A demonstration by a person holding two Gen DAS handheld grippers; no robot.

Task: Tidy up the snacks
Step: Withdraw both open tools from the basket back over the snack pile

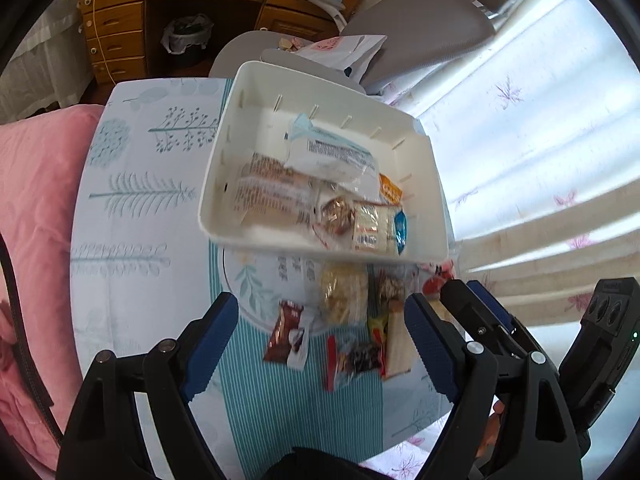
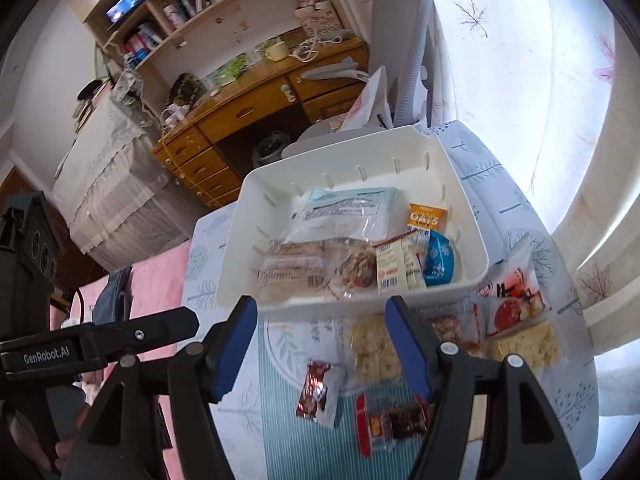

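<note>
Table wearing a soft cloth, pale blue with printed leaf and tree motifs, teal ribbed stripe running down the middle. Pink quilted bedding lying along its left edge.

White plastic bin sitting on the cloth at the far end: rectangular, rounded corners, smooth matte walls with small slots along the inside. It is holding a big crinkly pale-blue-and-white pouch at the back, a long clear-wrapped brown bar pack at front left, a clear-wrapped round nutty cookie, two slim white sachets, a shiny blue round packet and an orange oats packet against the right wall.

Loose snacks lying on the cloth in front of the bin: a pale puffed-rice square in clear wrap, another such square at right, a red-and-white printed pouch beside the bin's front right corner, a glossy brown chocolate packet, a clear dark-fruit packet with a red edge.

Left gripper hanging over the loose snacks, blue ribbed pads spread wide, gripping nothing. Right gripper also hanging there, pads wide apart, nothing between them.
</note>
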